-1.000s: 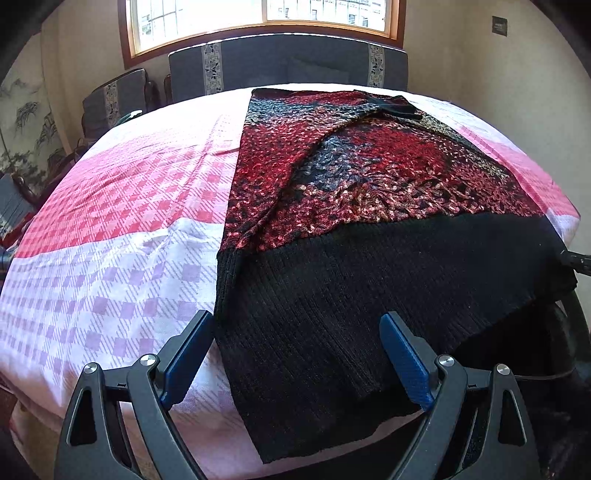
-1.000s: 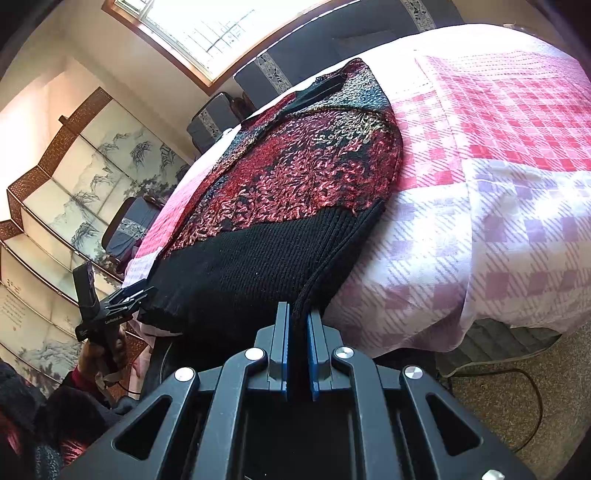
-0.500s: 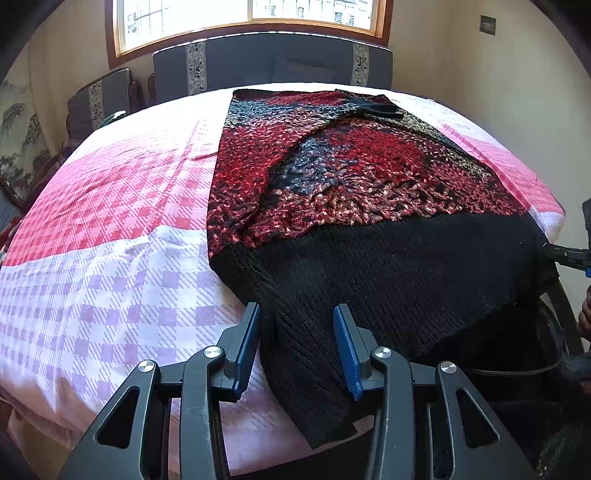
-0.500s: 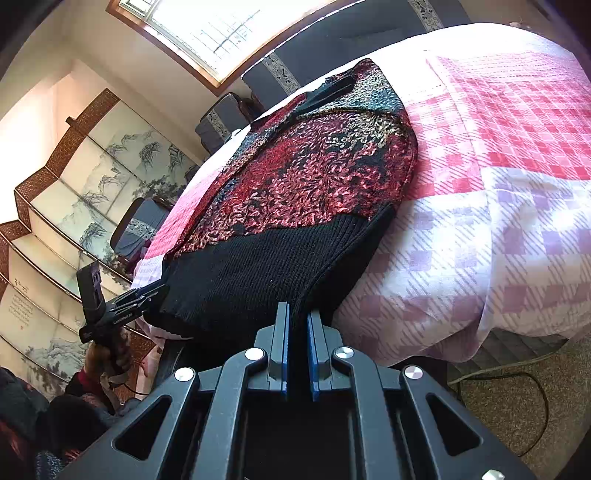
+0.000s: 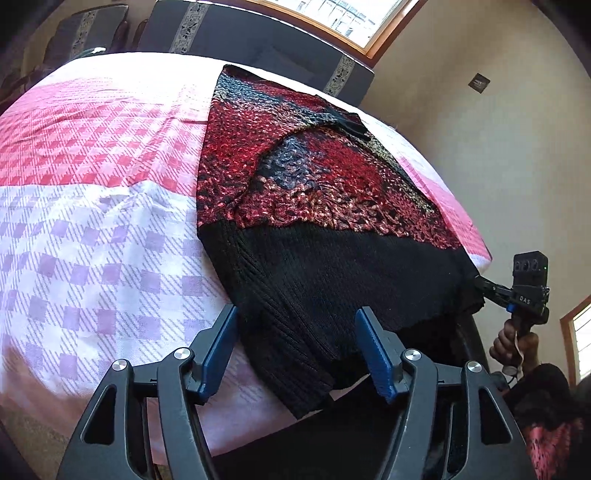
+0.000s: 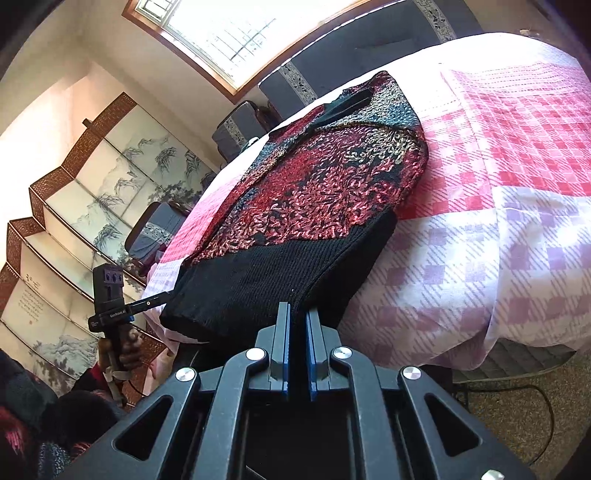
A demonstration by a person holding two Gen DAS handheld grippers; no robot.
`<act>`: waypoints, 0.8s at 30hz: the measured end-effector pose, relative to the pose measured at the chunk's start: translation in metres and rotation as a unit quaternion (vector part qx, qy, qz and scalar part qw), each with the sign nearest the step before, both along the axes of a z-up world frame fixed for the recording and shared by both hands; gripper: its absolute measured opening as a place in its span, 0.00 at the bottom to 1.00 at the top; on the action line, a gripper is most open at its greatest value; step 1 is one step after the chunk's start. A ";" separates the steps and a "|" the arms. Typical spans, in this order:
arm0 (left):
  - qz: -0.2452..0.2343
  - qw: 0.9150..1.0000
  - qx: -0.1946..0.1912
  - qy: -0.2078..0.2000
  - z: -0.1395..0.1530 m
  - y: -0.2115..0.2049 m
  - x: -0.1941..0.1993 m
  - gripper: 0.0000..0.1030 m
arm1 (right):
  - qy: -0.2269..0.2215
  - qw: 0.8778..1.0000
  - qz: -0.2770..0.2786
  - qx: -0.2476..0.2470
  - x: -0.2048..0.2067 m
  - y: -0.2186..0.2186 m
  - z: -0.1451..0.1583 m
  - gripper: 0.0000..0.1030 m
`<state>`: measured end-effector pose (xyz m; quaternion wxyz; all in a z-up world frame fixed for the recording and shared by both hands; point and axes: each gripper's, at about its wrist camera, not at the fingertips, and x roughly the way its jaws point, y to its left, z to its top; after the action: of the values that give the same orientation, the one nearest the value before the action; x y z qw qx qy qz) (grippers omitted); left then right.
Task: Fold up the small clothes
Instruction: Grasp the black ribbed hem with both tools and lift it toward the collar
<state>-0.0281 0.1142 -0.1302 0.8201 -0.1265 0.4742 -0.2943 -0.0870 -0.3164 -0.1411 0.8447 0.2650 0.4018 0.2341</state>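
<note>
A red-and-black knit sweater (image 5: 317, 192) lies on the pink and lilac checked cloth (image 5: 92, 221), its black ribbed hem hanging over the near edge. My left gripper (image 5: 295, 332) is open, its blue pads on either side of the hem's left corner without clamping it. My right gripper (image 6: 297, 321) is shut on the hem's right corner (image 6: 295, 295). In the left wrist view the right gripper (image 5: 491, 288) holds the hem's far right corner. In the right wrist view the left gripper (image 6: 162, 295) sits at the sweater's (image 6: 314, 192) left corner.
Dark upholstered chairs (image 5: 240, 33) stand behind the table below a window (image 6: 236, 33). A painted folding screen (image 6: 92, 177) stands at the left. A beige wall (image 5: 498, 147) is to the right. Carpet and a cable (image 6: 517, 398) lie below the table edge.
My left gripper, narrowed half a second ago, has opened wider and tilted around the hem's left corner. My right gripper stays shut on the hem, which has moved slightly.
</note>
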 end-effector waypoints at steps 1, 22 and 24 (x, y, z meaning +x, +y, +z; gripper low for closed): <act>-0.005 1.000 -0.010 0.007 0.000 0.003 -0.001 0.64 | 0.001 1.000 0.001 0.003 0.001 0.000 -0.001 0.10; 0.039 0.998 -0.030 0.030 -0.002 0.023 0.005 0.18 | 0.005 1.000 -0.001 -0.028 0.000 -0.007 -0.005 0.06; 0.036 0.998 -0.044 0.035 -0.004 0.027 0.006 0.18 | 0.007 1.000 -0.005 -0.027 -0.004 -0.012 -0.007 0.06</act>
<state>-0.0222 0.1413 -0.1342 0.8066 -0.1895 0.4847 -0.2802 -0.0913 -0.3289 -0.1479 0.8499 0.2457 0.4126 0.2171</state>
